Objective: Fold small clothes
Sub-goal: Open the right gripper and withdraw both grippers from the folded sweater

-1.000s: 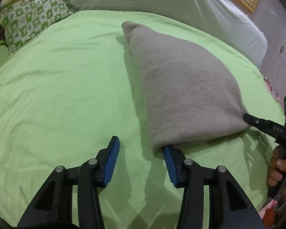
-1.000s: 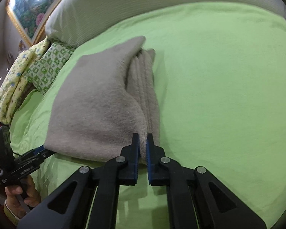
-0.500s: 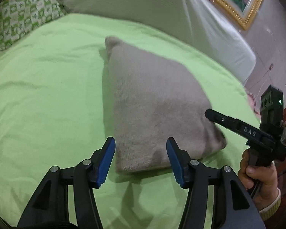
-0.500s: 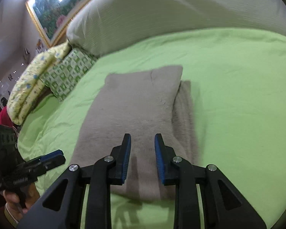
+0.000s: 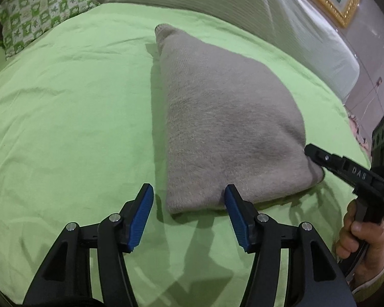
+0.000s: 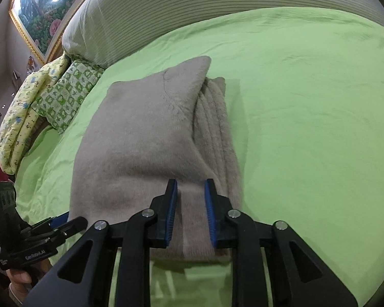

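A folded grey-beige fuzzy knit garment (image 5: 230, 117) lies on the green bed sheet (image 5: 64, 128). My left gripper (image 5: 188, 189) stands open, its jaws still widening, just in front of the garment's near left corner; the pads do not press on it. In the right wrist view the garment (image 6: 140, 140) shows its stacked fold layers along the right side. My right gripper (image 6: 190, 183) hovers over the near edge with a narrow gap, jaws closing, nothing pinched. Its tip (image 5: 312, 153) meets the garment's right corner in the left wrist view.
A striped grey-white bolster (image 6: 192, 12) runs along the far side of the bed. A green patterned pillow (image 5: 43, 12) and a yellow quilt (image 6: 20, 117) lie at one end. A gold-framed picture (image 6: 43, 7) hangs on the wall. A hand (image 5: 363, 240) holds the right gripper's handle.
The right gripper let go of the garment's near edge and drew back a little. The left jaws spread wider. The garment settled flat on the sheet.
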A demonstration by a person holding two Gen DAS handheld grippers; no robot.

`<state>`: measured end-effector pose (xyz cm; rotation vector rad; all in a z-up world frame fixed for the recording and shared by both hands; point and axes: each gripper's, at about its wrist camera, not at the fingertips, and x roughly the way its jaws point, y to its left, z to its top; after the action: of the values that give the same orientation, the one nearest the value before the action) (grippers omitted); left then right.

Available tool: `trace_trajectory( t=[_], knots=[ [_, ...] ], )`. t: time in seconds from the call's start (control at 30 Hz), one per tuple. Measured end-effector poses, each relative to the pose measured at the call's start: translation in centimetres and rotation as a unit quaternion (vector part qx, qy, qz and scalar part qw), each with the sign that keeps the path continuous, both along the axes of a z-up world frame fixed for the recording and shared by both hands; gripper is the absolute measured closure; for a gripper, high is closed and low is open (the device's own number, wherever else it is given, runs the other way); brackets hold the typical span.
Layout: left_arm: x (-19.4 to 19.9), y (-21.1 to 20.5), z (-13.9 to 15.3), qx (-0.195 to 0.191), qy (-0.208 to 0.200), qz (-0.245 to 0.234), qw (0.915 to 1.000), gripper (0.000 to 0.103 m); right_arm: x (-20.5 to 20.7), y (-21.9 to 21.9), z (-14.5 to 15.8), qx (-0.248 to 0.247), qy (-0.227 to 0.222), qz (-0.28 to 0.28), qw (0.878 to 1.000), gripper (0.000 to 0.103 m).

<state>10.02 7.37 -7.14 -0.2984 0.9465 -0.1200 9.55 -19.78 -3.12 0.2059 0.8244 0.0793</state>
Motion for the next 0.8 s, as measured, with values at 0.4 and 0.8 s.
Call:
trace_trajectory(
  t=[0.4,0.8],
  knots=[
    [-3.3,-1.8,4.8,0.016,-0.058,0.007,0.9982,0.023,-3.0,2.9,2.1,-0.050,-0.035,0.027,0.998,0.067],
    [-4.8,-1.9,5.9,0.065,-0.077,0.024,0.9946,0.019,-5.6,2.7,2.5,-0.060,-0.052,0.017,0.997,0.066]
  ],
)
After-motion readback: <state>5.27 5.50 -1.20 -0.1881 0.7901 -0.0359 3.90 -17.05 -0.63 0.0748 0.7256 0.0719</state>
